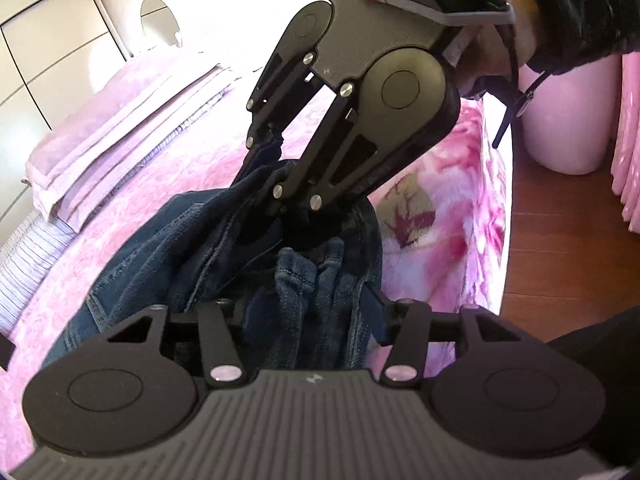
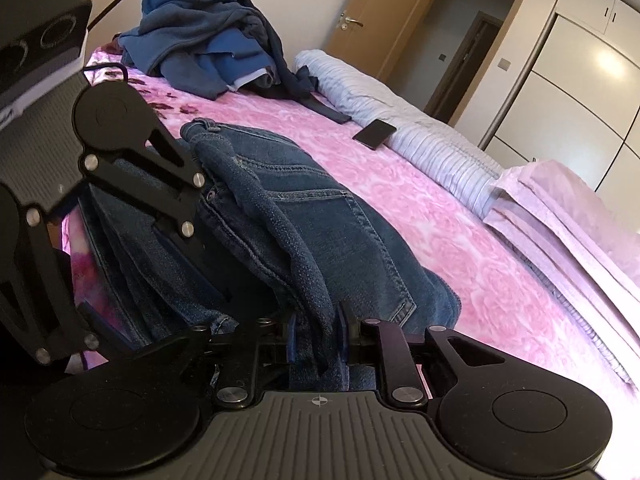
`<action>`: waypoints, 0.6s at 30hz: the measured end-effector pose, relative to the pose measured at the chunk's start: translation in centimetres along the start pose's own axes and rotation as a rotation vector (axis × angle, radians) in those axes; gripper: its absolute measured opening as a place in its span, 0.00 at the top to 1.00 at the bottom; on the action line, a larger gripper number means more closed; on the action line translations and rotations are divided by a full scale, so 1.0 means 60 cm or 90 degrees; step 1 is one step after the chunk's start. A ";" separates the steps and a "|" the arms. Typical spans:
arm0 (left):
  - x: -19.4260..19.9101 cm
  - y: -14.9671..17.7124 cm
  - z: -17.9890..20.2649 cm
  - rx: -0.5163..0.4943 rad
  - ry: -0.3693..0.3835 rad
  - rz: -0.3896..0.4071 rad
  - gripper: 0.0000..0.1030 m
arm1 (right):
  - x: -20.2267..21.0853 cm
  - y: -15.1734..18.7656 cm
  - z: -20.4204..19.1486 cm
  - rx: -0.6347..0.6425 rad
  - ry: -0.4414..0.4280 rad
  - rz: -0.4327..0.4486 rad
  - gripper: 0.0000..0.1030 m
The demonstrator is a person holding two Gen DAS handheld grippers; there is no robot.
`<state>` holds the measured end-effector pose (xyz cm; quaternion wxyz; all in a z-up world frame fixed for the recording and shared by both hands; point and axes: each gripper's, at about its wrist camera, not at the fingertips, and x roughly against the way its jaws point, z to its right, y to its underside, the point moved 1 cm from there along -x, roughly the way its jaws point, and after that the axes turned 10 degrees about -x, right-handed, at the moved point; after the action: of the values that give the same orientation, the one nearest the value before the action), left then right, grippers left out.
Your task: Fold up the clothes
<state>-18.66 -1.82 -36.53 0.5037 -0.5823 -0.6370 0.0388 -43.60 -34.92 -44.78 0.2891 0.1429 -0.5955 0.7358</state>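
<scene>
1. Pink plush blanket (image 2: 420, 208) covers the bed in both views. At far left of the left wrist view, a folded pale pink quilt (image 1: 120, 120) lies on it, well apart from the grippers.

2. Blue jeans (image 2: 320, 208) lie bunched on the blanket near the bed's edge; in the left wrist view the jeans (image 1: 168, 240) sit at centre, between the 2 tools.

3. From its own camera, the left gripper (image 1: 308, 320) has denim folds bunched between its 2 fingers, which stand fairly wide apart. Whether they actually pinch the cloth cannot be told. In the right wrist view the same tool enters from the left, its fingers (image 2: 188, 232) pressed against the jeans.

4. Seen in the left wrist view, the right gripper (image 1: 276, 216) comes down from the top, its tips buried in the denim; a gloved hand (image 1: 520, 20) holds it at upper right.

5. From its own camera, the right gripper (image 2: 316, 340) has its 2 fingers drawn close together, clamped on a raised fold of the jeans.

6. Further right in the right wrist view: a heap of blue clothes (image 2: 208, 40) at the far side of the bed, a dark phone (image 2: 374, 133) on the blanket just beside a striped grey-white bedding roll (image 2: 420, 136), then the folded quilt and white wardrobe doors (image 2: 560, 92).

7. At far right of the left wrist view, a wooden floor (image 1: 560, 240) borders the bed.
</scene>
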 end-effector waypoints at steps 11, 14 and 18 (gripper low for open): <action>-0.027 0.000 0.004 -0.027 -0.042 -0.038 0.69 | -0.001 0.001 0.003 -0.008 -0.005 -0.001 0.83; -0.042 -0.007 0.016 -0.058 -0.072 -0.057 0.80 | 0.000 0.002 0.001 -0.008 -0.004 -0.002 0.82; -0.039 -0.007 0.040 -0.096 -0.099 -0.062 0.90 | 0.001 0.002 0.001 -0.005 0.001 -0.003 0.82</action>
<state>-21.02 -2.47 -38.84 0.4089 -0.5821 -0.7027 0.0114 -43.73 -34.96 -44.80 0.2914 0.1428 -0.5978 0.7330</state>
